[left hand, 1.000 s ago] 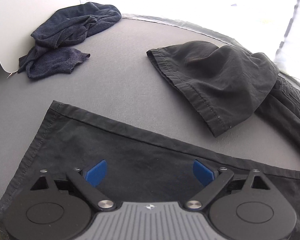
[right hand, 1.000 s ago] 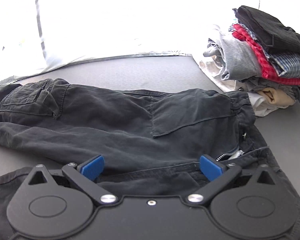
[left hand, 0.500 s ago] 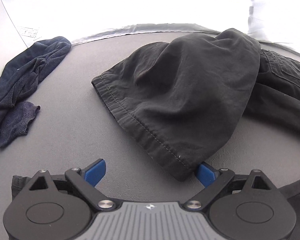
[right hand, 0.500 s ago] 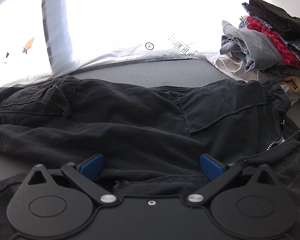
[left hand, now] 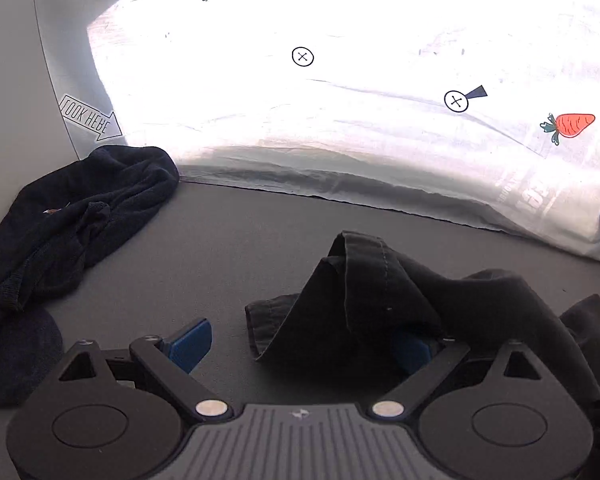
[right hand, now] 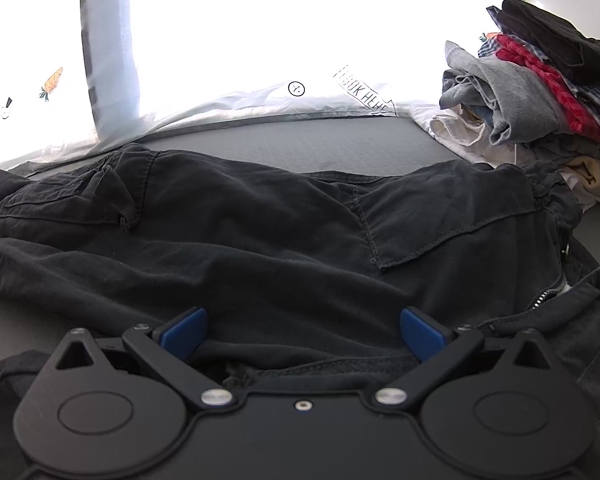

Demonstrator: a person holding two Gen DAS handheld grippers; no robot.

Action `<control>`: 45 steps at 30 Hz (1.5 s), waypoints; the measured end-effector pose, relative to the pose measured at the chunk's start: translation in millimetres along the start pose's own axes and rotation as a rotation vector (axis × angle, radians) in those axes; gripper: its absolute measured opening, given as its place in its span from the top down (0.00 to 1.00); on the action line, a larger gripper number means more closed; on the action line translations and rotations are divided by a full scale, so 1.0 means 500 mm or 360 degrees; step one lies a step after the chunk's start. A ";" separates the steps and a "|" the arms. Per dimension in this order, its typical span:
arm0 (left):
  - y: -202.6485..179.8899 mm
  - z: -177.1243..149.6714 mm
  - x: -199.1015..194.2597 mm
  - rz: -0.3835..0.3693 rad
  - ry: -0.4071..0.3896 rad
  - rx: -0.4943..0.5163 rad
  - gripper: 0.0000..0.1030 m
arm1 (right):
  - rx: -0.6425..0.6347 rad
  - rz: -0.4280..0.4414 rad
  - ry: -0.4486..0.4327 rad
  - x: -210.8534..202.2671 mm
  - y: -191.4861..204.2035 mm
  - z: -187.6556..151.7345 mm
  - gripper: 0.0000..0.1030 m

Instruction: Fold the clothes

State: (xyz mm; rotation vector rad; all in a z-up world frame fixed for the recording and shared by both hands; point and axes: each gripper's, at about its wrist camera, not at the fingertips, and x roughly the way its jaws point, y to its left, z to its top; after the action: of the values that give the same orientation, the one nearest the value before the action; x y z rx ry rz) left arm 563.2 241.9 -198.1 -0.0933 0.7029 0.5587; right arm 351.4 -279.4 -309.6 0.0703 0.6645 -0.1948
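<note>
Now the left tongs [left hand: 300,344], spread wide, have closed in on the trouser hem [left hand: 360,280], ready to pinch, while the right tongs [right hand: 302,330] hover spread above the black trousers [right hand: 260,240].

A home bedroom, by the look of it. A grey mattress surface [right hand: 300,140] serves as the work area, with white bedding [left hand: 340,120] printed with carrots and "LOOK HERE" arrows along its far edge. A stack of folded clothes [right hand: 540,92] sits far right, and a crumpled navy garment [left hand: 72,216] lies far left.
</note>
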 end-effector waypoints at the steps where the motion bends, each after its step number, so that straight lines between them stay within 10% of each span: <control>1: -0.007 0.016 0.019 0.0002 0.0000 -0.0021 0.08 | -0.0001 -0.0001 0.0000 0.000 0.000 0.000 0.00; 12: -0.016 0.153 0.100 -0.0013 -0.0090 -0.0349 0.08 | -0.0004 -0.0003 0.0002 0.001 -0.001 0.002 0.00; 21: 0.069 0.009 0.081 -0.0170 0.0327 -0.0658 0.24 | -0.0007 -0.0002 0.0002 0.002 -0.002 0.003 0.00; 27: -0.002 -0.023 0.090 -0.0277 0.0332 -0.0418 0.25 | -0.0006 -0.0001 0.0002 0.002 -0.003 0.004 0.00; 30: -0.030 -0.024 0.093 -0.0280 0.0255 -0.0388 0.49 | -0.0007 -0.0002 0.0002 0.002 -0.002 0.003 0.00; 31: -0.038 -0.020 0.095 -0.0274 0.0252 -0.0358 0.81 | -0.0007 -0.0002 0.0002 0.002 -0.002 0.003 0.00; 33: -0.044 -0.012 0.092 -0.0194 0.0245 -0.0337 0.97 | -0.0007 -0.0001 0.0002 0.003 -0.002 0.003 0.00; 45: 0.157 -0.063 -0.163 -0.0051 0.0150 -0.0532 0.99 | -0.0004 0.0001 0.0002 0.003 -0.003 0.003 0.00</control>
State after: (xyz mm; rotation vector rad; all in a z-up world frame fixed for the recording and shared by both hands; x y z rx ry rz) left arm 453.3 263.1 -162.2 -0.4440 0.6934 0.6407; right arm 353.4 -281.1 -309.2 0.0681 0.6657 -0.1935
